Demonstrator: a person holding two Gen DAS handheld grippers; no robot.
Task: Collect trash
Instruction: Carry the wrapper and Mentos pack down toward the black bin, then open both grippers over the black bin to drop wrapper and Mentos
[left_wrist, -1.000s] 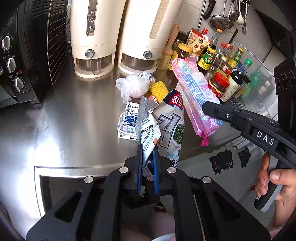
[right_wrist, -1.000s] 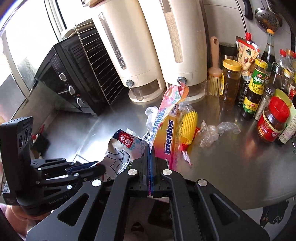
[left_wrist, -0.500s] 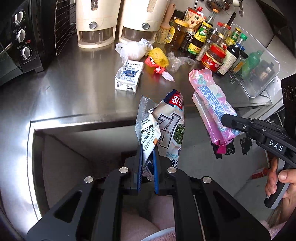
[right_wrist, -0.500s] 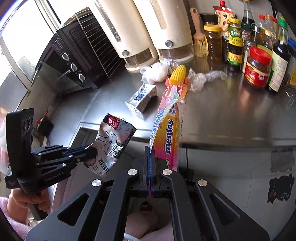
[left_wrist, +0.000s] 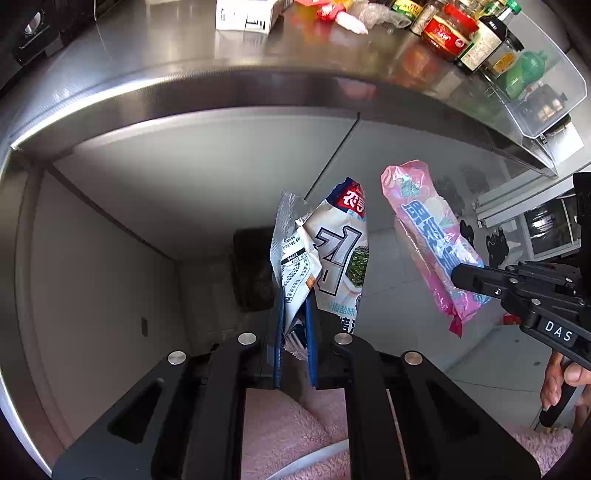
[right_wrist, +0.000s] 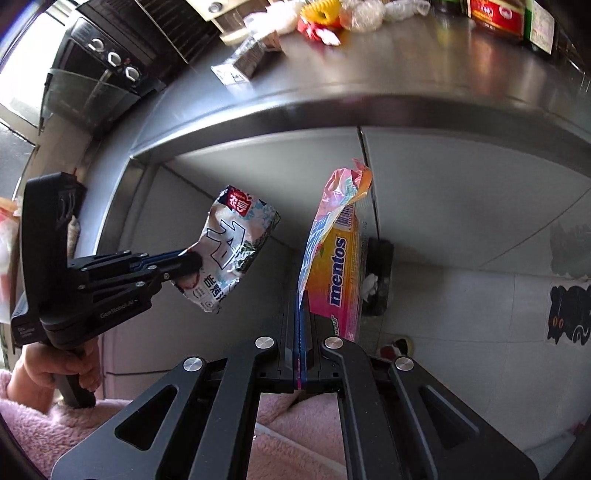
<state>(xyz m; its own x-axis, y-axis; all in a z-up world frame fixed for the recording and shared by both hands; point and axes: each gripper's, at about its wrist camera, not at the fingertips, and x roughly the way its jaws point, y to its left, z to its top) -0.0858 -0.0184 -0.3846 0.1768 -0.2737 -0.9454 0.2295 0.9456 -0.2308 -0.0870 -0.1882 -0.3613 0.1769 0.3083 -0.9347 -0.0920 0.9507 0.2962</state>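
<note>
Below counter (left_wrist: 258, 85), both tools level, gripping wrappers

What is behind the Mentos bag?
Behind the Mentos bag, held in the right tongs, stands a dark bin on the floor with something white inside. The bag covers the bin's left side.

Readable markings. "mentos", in blue letters running up the yellow face of the candy bag (right_wrist: 338, 273), centre of the right wrist view. "DAS", white on a black plate on the right gripper (left_wrist: 456, 277), lower right of the left wrist view. "GenRobot.AI", faint, on the body of the left gripper (right_wrist: 190, 263), at left of the right wrist view. Large Korean lettering and a red corner logo on the seaweed snack bag (left_wrist: 338, 258); its small print is illegible.
</note>
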